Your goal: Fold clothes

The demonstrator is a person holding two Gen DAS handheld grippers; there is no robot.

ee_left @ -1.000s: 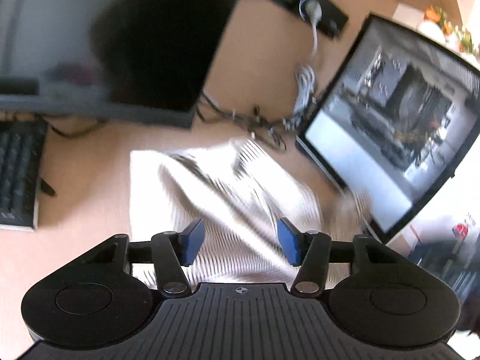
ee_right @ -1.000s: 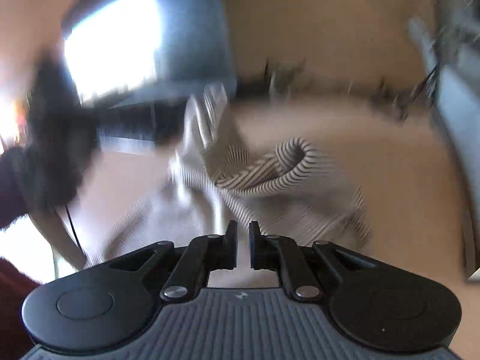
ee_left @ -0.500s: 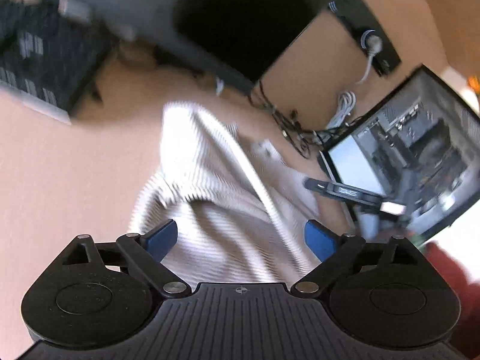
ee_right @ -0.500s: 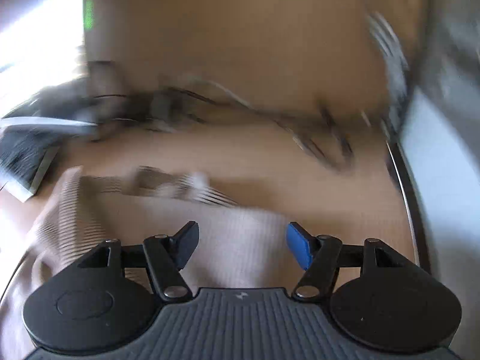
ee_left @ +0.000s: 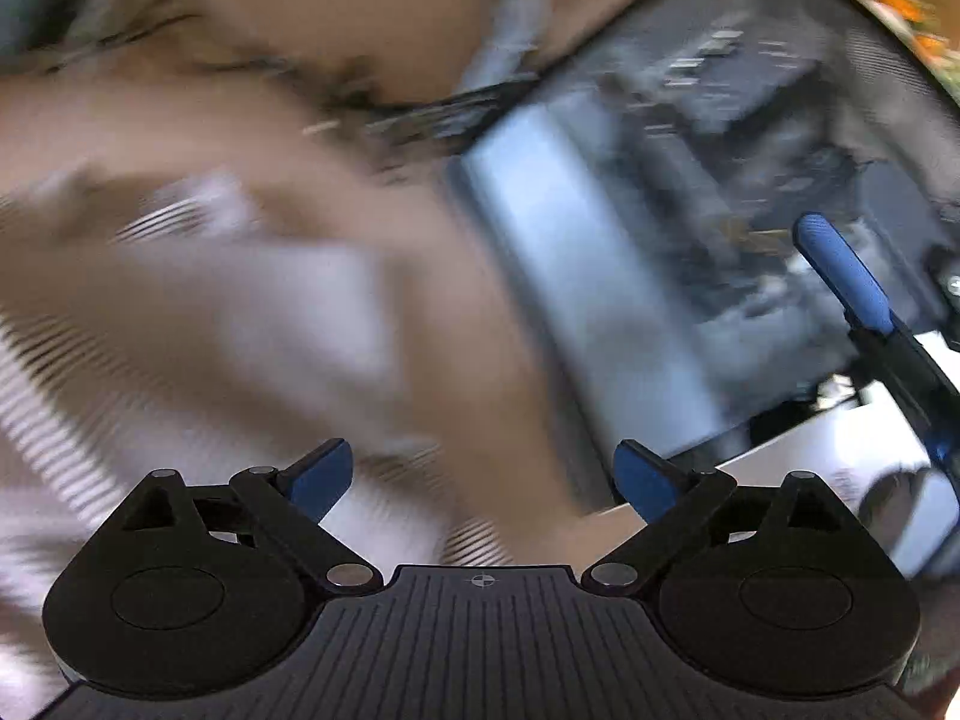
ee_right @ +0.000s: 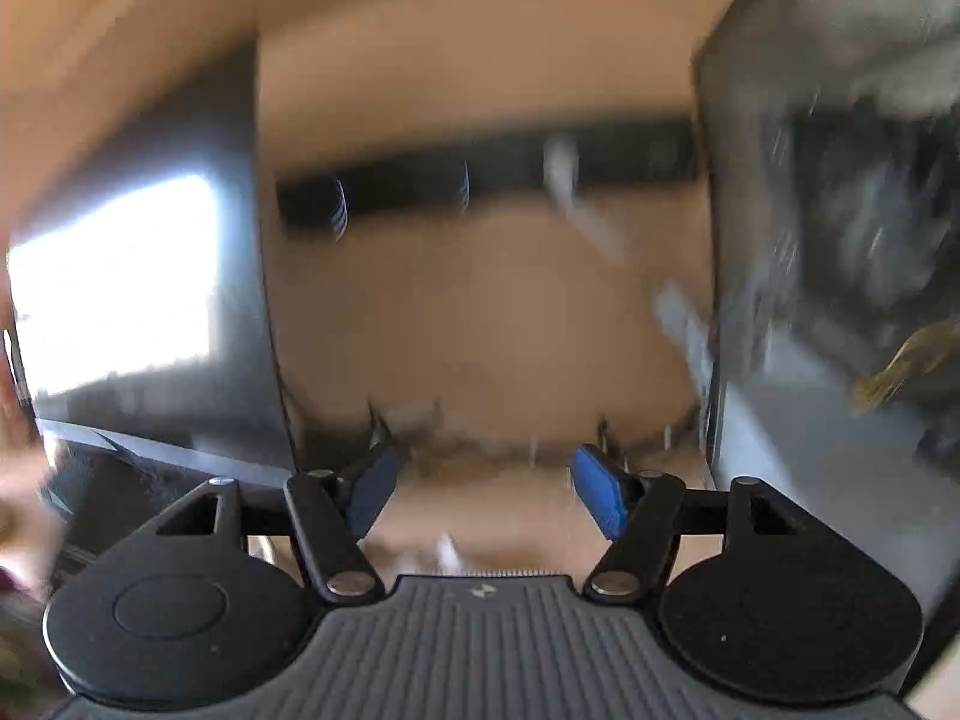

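The striped white garment [ee_left: 54, 420] lies blurred on the tan desk [ee_left: 180, 120], filling the left of the left wrist view. My left gripper [ee_left: 483, 480] hovers over its right part, jaws wide and still opening, with nothing between the blue pads. One blue finger [ee_left: 840, 276] of the other gripper shows at the right, in front of a monitor. In the right wrist view my right gripper [ee_right: 483, 483] points at the back wall, jaws apart and opening, empty. Only a thin striped sliver of cloth [ee_right: 516, 571] shows just below it.
A monitor [ee_left: 690, 210] stands at the right of the desk with tangled cables [ee_left: 360, 96] behind it. From the right wrist, a second monitor [ee_right: 150, 300] is on the left, another monitor [ee_right: 840, 240] on the right, and a black power strip [ee_right: 480, 180] on the wall between.
Both grippers opened; the right one was shut a second ago with the garment bunched before it. The right view rose from the cloth to the wall. The left view swung towards the right-hand monitor.
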